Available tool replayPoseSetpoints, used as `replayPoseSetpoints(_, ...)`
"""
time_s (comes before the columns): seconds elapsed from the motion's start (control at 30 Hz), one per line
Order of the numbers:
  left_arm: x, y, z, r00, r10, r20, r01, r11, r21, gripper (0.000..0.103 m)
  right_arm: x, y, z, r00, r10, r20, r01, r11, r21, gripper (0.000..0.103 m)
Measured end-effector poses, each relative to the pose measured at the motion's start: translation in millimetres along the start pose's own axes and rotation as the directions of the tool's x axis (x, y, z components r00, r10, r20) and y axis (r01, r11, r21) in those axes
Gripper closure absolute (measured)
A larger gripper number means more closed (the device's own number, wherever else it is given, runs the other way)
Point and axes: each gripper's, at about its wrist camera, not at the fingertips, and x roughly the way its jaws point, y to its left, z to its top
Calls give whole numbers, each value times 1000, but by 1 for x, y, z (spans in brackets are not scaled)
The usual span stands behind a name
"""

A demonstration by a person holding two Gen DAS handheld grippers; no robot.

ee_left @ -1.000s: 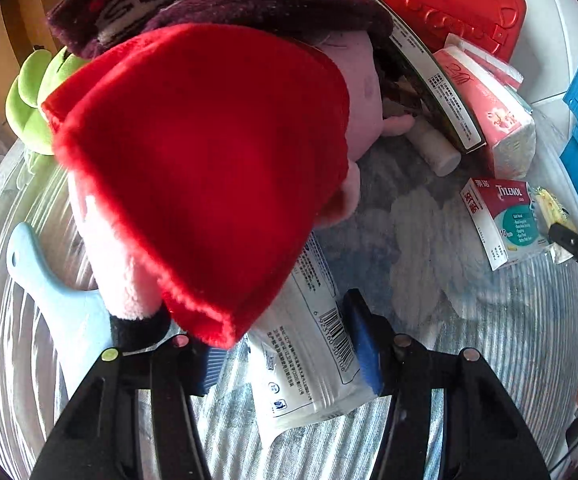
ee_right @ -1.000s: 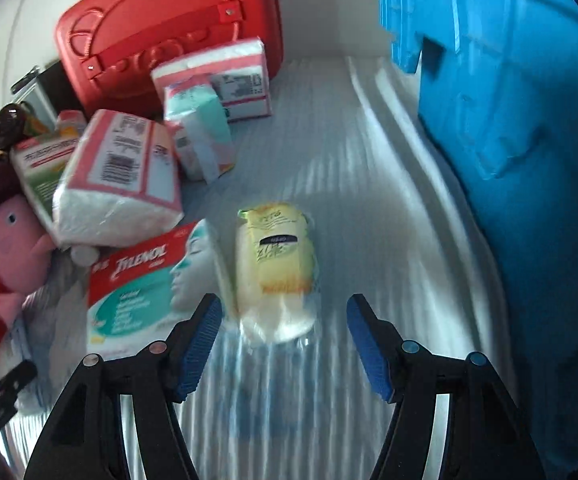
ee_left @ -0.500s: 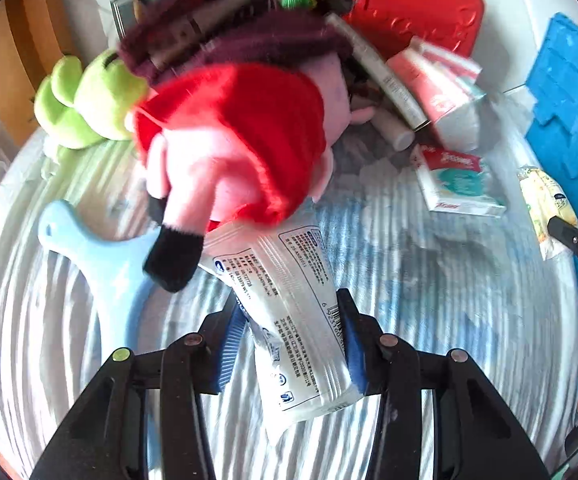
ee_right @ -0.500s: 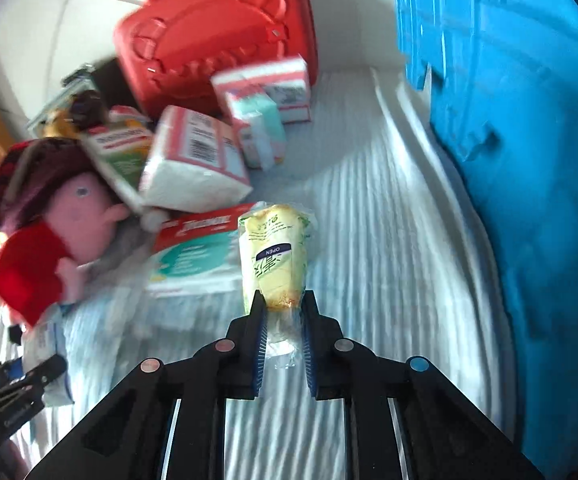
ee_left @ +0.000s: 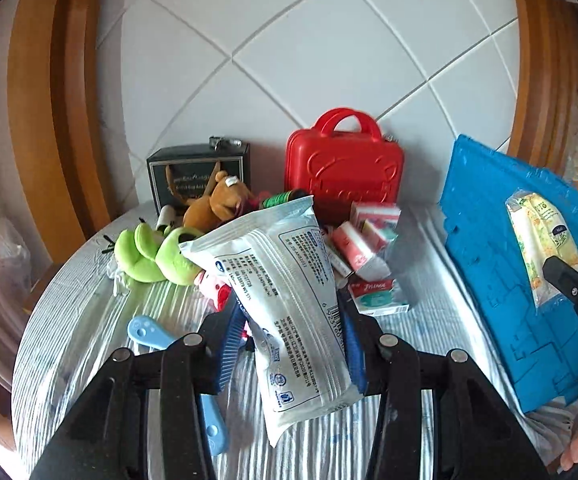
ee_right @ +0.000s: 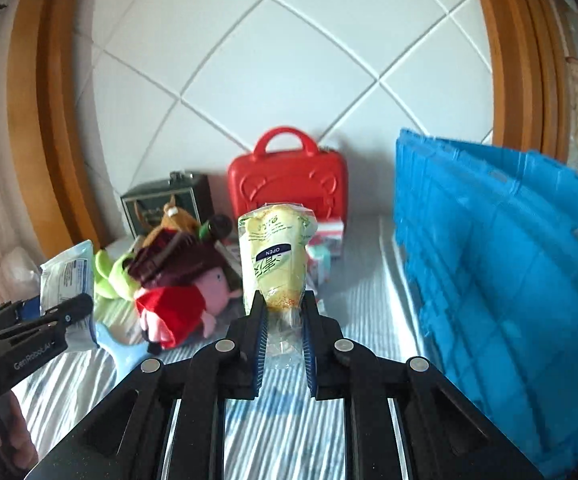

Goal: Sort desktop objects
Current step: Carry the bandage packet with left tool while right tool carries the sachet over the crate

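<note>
Your left gripper [ee_left: 289, 344] is clamped on a white wipes pack [ee_left: 285, 300], its blue pads pressing both long sides, and the pack is off the table, tilting up and away from you above the clutter. Your right gripper [ee_right: 283, 336] has its jaws pinched together on the clear tail of a yellow snack packet [ee_right: 275, 256], which stands upright between the pads in the air, its "OPEN" label upside down to you. In the left wrist view that same packet shows at the far right in front of the blue crate [ee_left: 521, 264], which sits along the right side of the striped tablecloth [ee_left: 89, 320]. Just beyond the wipes pack lie a green frog plush [ee_left: 149, 256], a brown plush [ee_left: 221, 204] and a light blue plastic handle [ee_left: 149, 334] near the left finger. The right wrist view shows a pink doll in a red dress [ee_right: 181, 304] lying on its side left of the snack packet. Farther back, a Tylenol box [ee_left: 377, 300] and pink tissue packs [ee_left: 357, 248] crowd together in front of a red carry case [ee_left: 343, 172], which stands upright against the white tiled wall beside a dark box [ee_left: 197, 176].
</note>
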Motion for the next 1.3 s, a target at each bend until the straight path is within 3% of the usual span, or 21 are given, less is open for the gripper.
replayPoseSetpoints(0.13, -35, -23, 13, 994, -78, 70, 76, 997, 26, 59, -54, -5, 14, 991, -86, 107, 89, 996, -20, 87)
replayPoseSetpoints(0.33, -80, -86, 31, 970, -209, 127, 198, 976, 96, 59, -116, -47, 27, 951, -227, 208, 225, 974, 32, 87)
replayPoseSetpoints(0.6, -132, -236, 44, 913, -346, 215, 300, 929, 218, 59, -151, -167, 30, 907, -358, 222, 337, 933, 129, 87)
replayPoseSetpoints(0.7, -141, -303, 40, 906, -368, 209, 313, 915, 254, 59, -158, -222, 30, 895, -389, 217, 372, 921, 119, 87)
replayPoseSetpoints(0.77, -142, -345, 36, 912, -358, 201, 295, 911, 287, 59, -155, -258, 32, 905, -378, 197, 361, 925, 115, 87)
replayPoseSetpoints(0.93, -128, -417, 22, 949, -296, 107, 252, 918, 306, 59, -135, -318, 30, 941, -312, 134, 304, 950, 72, 87)
replayPoseSetpoints(1.1, -110, -443, 12, 975, -221, 29, 203, 933, 297, 59, -127, -350, 26, 965, -237, 116, 232, 971, 55, 87)
replayPoseSetpoints(1.3, -107, -454, 8, 988, -152, 4, 145, 949, 280, 59, -109, -371, 22, 985, -156, 78, 155, 988, 19, 87)
